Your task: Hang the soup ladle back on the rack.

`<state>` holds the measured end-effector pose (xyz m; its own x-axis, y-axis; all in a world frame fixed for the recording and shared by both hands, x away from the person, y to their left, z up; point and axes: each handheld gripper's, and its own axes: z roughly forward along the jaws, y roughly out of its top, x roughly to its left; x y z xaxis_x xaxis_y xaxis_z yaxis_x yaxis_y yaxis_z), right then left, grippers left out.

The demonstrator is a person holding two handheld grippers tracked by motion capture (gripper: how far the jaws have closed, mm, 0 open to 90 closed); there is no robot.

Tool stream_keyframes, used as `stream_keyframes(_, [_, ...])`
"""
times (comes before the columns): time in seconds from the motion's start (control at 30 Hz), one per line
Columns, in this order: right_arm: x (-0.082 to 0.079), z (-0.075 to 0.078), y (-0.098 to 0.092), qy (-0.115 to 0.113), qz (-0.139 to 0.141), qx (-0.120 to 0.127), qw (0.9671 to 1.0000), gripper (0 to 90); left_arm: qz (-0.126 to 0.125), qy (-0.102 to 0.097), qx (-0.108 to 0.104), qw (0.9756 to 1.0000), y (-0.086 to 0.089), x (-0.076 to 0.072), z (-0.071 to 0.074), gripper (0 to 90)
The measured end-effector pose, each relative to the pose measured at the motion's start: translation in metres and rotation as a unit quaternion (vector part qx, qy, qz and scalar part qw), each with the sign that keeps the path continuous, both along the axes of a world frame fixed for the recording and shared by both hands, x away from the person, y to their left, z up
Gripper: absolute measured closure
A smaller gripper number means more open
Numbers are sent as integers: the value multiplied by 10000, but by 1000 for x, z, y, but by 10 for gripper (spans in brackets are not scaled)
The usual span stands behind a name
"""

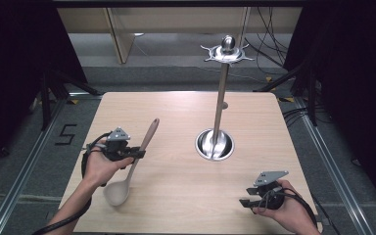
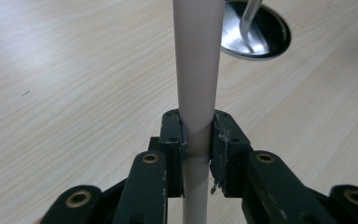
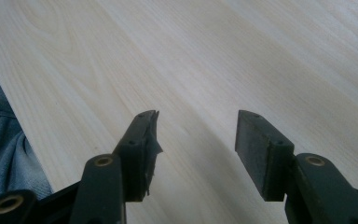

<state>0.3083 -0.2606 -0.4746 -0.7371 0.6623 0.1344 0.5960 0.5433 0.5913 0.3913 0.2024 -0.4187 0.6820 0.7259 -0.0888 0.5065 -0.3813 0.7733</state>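
Note:
A pale ladle [image 1: 120,188] with a brown handle end is lifted at the left of the wooden table [image 1: 176,110], bowl toward the front edge and handle pointing away. My left gripper [image 1: 138,154] is shut on its handle at mid-length. In the left gripper view the pads [image 2: 216,135] of the left gripper [image 2: 198,128] press on both sides of the handle [image 2: 198,56]. My right gripper [image 1: 245,201] rests low near the front right corner. Its jaws [image 3: 196,133] stand open over bare wood with nothing between them.
A metal utensil stand [image 1: 220,98] rises from a round shiny base [image 1: 215,145] right of the table's middle, with a ring of hooks [image 1: 226,53] on top. That base [image 2: 256,32] lies just beyond the ladle handle. Blue fabric [image 3: 0,140] shows past the table edge.

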Motion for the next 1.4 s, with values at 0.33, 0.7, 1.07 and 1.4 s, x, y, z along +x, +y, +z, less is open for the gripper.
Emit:
stream_keyframes(0.33, [-1,0,0,-11,62,-82,9999,491,-51,-513,-586,9969,12,-22,1,749])
stream_keyframes(0.7, [1,0,-1,-125,172,-113,9997,489,6,-831,-902,9925,16,-30,9,750])
stream_keyframes(1.07, [-1,2,-1,9,43,-50,10000,489,-111,-1093,-1098,9879,10,-32,21,750])
stream_keyframes(1.4, [-2,3,0,133,-26,-67,9999,488,-209,-1309,-1232,9835,3,-28,35,750])
